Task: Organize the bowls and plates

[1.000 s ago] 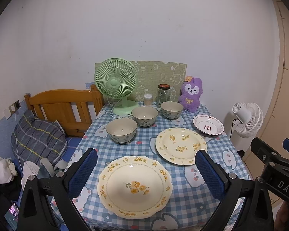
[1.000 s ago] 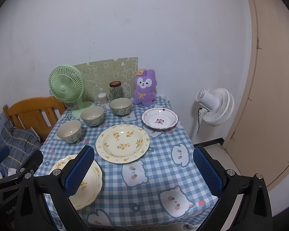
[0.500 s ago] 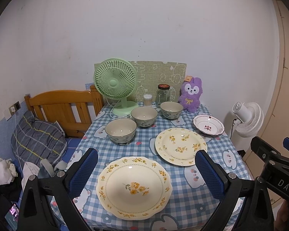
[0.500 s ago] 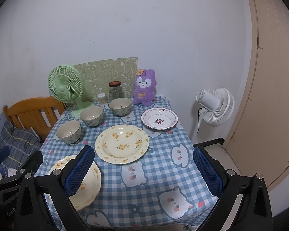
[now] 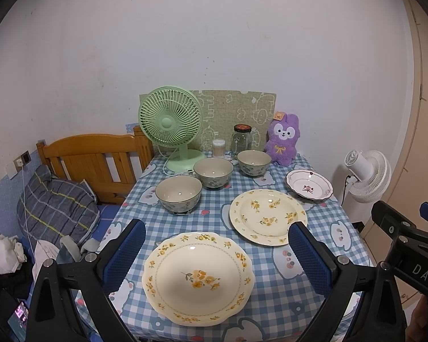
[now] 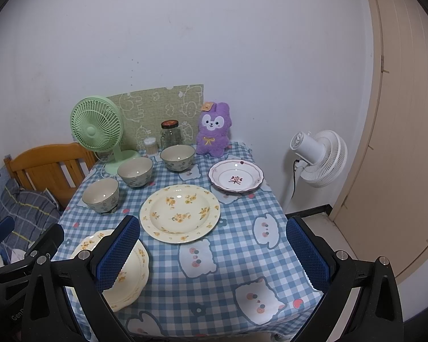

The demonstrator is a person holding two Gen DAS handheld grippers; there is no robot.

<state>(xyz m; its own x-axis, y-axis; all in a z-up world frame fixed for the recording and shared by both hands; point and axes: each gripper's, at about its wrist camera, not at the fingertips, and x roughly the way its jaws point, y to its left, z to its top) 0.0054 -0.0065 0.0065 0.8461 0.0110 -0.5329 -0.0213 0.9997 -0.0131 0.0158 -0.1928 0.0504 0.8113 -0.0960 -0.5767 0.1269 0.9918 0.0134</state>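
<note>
A scalloped yellow-flower plate (image 5: pixel 198 278) lies at the table's near edge, also in the right wrist view (image 6: pixel 134 268). A round yellow-flower plate (image 5: pixel 268 216) (image 6: pixel 179 213) lies mid-table. A small red-flower plate (image 5: pixel 309 188) (image 6: pixel 236 179) lies far right. Three floral bowls (image 5: pixel 179 194) (image 5: pixel 213 172) (image 5: pixel 254 162) stand in a diagonal row. My left gripper (image 5: pixel 216 252) is open and empty above the scalloped plate. My right gripper (image 6: pixel 214 249) is open and empty over the tablecloth, right of that plate.
A green desk fan (image 5: pixel 171 125), a glass jar (image 5: pixel 241 141), a cotton-swab pot (image 5: pixel 218 148) and a purple plush (image 5: pixel 282 139) stand along the back of the table. A wooden bed frame (image 5: pixel 94 159) is left. A white floor fan (image 6: pixel 316 156) and a door (image 6: pixel 405 142) are right.
Both views have shifted very slightly; the plates and bowls have not moved. Both grippers stay open.
</note>
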